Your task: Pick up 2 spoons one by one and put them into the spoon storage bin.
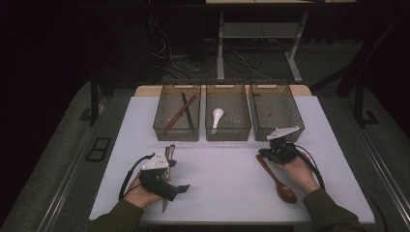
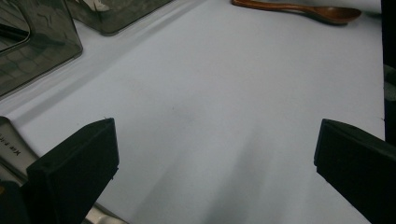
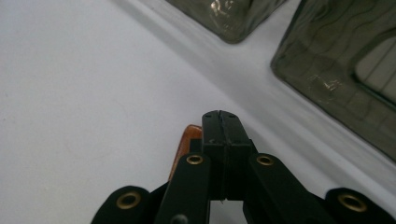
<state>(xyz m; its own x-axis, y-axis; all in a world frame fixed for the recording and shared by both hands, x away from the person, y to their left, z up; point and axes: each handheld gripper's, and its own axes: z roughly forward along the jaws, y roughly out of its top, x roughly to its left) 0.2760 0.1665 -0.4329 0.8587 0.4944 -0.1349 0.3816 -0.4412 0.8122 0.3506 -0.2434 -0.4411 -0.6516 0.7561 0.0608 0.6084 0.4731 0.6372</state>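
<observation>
The right tongs (image 1: 270,153) sit at the right of the high view, just below the rightmost of three bins (image 1: 276,112), and their jaws are clenched flat together; in the right gripper view the shut tips lie directly over the end of the wooden spoon (image 1: 276,178), whose brown handle tip (image 3: 189,136) peeks out beside them. Whether the jaws pinch the handle or merely rest on it is hard to tell from these angles. The spoon lies on the white bench (image 1: 227,183) with its long axis slanting from the handle end, up by the right tongs, down and right to the bowl near the person's right wrist, so the right hand is by far the nearer one. The left tongs (image 1: 170,189), at the lower left of the high view, stand released with jaws wide apart over bare bench, beside metal cutlery (image 1: 168,153) that lies under that hand. Any lift of the spoon would probably start from the handle end.
</observation>
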